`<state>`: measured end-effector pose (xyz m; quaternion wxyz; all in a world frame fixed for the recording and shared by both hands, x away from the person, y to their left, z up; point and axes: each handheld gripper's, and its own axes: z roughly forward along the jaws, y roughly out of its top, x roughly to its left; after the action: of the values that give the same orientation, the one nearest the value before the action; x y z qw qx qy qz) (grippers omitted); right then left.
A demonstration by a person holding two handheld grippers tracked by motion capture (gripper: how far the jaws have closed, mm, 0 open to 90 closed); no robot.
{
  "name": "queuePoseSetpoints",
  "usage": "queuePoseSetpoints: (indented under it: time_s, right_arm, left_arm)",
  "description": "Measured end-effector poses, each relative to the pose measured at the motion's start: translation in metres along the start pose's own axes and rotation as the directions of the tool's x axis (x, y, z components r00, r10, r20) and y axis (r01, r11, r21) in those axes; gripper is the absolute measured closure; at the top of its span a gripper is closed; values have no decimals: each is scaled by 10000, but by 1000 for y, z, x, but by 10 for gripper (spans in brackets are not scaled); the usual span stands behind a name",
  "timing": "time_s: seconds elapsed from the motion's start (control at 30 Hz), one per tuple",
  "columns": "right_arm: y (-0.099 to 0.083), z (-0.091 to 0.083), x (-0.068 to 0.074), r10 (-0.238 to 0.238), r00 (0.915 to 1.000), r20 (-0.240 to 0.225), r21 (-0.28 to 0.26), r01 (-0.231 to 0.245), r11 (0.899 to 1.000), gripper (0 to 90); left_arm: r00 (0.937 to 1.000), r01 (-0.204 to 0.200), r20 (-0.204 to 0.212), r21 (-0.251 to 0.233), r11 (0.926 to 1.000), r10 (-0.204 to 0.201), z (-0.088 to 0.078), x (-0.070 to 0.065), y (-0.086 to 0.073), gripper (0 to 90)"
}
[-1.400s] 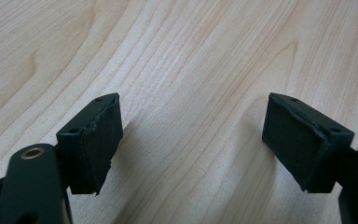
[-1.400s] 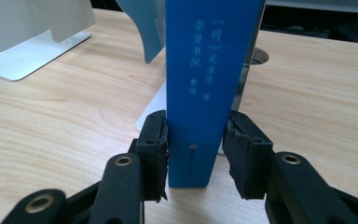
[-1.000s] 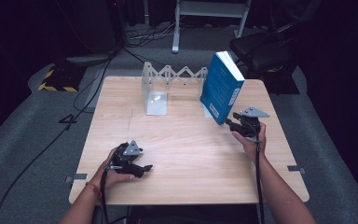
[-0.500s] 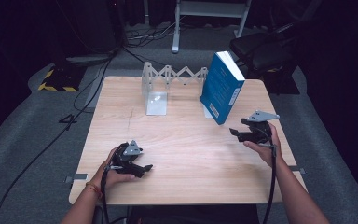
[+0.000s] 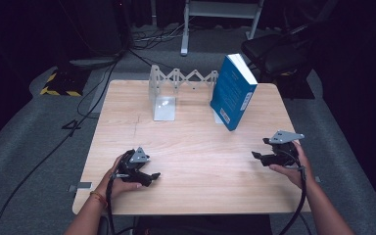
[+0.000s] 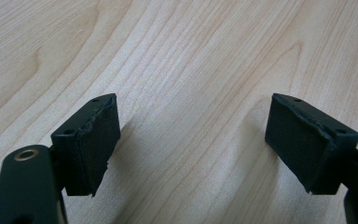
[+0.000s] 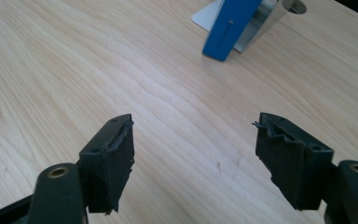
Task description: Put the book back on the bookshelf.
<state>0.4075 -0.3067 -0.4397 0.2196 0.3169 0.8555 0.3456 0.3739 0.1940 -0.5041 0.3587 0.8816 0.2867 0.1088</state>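
A blue book (image 5: 233,92) stands tilted at the back right of the wooden table (image 5: 191,147), leaning against a metal bookend; its lower corner (image 7: 228,28) shows at the top of the right gripper view. My left gripper (image 5: 149,177) rests low near the front left edge, jaws wide apart over bare wood (image 6: 191,140). Near the front right edge, my right gripper (image 5: 258,156) is held open with nothing between its pads (image 7: 116,158), well short of the book.
An expanding metal book rack (image 5: 176,83) with a flat base plate (image 5: 164,108) stands at the back middle. A dark chair (image 5: 279,54) and cables lie on the grey floor beyond the table.
My right gripper has drawn back from the book toward the front right of the table. The book stays leaning in place. The left gripper has not moved.
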Motion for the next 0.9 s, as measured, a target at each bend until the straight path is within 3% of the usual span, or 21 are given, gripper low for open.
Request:
queuePoseSetpoints:
  time_s: [0.37,0.73,0.9]
  right_arm:
    - [-41,-18,-5,93,9981,602,586,-129,9982,279]
    - [-94,-31,-18,1054,9917,740,823,-1114,9904,277]
    - [-116,-38,-22,1740,9810,853,649,-1798,9816,278]
  left_arm:
    - [10000,34,-16,-1,10000,-34,0,0,0,183]
    - [10000,40,-24,0,10000,-40,0,0,0,183]
    - [10000,45,-25,4,10000,-45,0,0,0,182]
